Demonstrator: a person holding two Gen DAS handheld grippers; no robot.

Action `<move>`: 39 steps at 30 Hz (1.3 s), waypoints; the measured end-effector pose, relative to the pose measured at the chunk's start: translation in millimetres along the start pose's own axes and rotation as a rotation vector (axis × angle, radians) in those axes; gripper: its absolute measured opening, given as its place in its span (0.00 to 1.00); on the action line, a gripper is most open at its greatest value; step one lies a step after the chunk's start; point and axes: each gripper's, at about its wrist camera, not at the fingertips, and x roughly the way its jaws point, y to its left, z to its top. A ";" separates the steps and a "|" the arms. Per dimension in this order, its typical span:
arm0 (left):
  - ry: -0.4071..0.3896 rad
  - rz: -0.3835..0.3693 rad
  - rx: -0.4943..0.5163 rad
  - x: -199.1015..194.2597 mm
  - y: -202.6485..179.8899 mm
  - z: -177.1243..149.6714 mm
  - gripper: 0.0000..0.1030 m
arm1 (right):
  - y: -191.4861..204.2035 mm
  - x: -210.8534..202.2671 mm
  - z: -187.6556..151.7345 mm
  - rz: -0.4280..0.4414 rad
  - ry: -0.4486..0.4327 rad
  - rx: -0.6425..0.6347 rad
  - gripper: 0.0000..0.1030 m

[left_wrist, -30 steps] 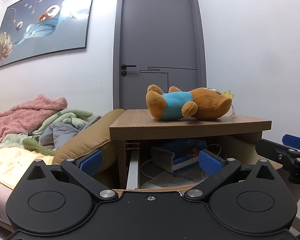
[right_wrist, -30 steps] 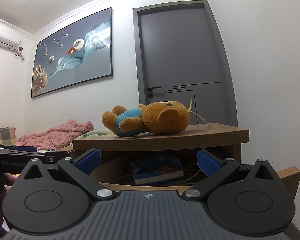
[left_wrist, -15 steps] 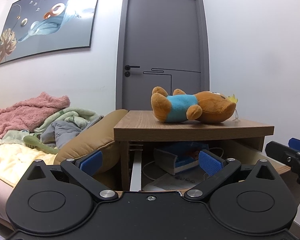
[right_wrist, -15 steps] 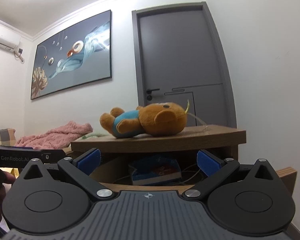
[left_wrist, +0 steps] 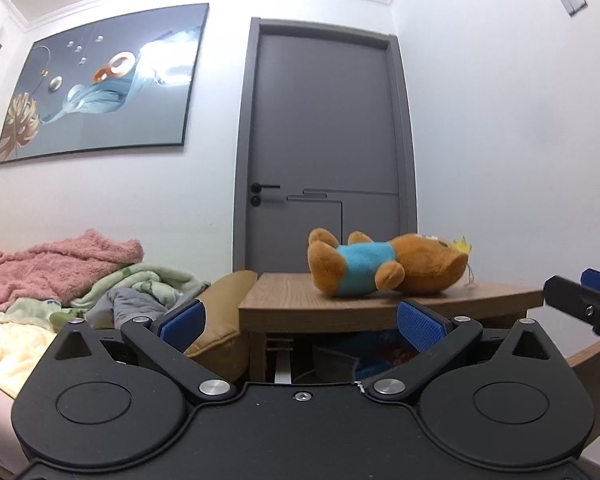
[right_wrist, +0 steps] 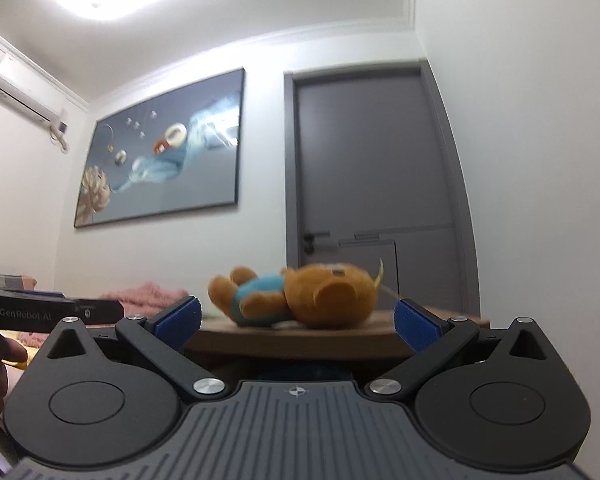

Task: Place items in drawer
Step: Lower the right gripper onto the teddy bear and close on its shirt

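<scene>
1. One bear (left_wrist: 388,270) lies on its side on the counter (left_wrist: 284,300), above the open drawer (left_wrist: 588,364). Its long axis runs left to right across both views: feet to the left, head to the right.
2. Drawer position: below the counter top and pulled out toward the cameras. Its interior is mostly hidden behind the tool bodies; a blue item shows inside, but what it is cannot be told.
3. Right tool (right_wrist: 298,320): jaws wide apart, holding nothing. The bear (right_wrist: 300,300) sits framed between its pads, ahead and slightly above. No contact.
4. Left tool (left_wrist: 300,320): jaws wide apart, holding nothing. From this view the bear lies ahead, up and to the right of centre.
5. Judgement: the right tool is nearer and better aligned. Its jaw opening runs parallel to the bear's long axis, so a straight advance would span it lengthwise; rolling the wrist to close across the torso looks safer.
6. Bed (left_wrist: 60,280) with blankets lies to the left, well apart from the bear.
</scene>
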 end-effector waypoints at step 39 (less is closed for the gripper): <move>0.029 -0.060 -0.086 -20.6 31.8 3.7 0.99 | 25.2 194.5 163.4 0.247 0.715 -0.287 1.00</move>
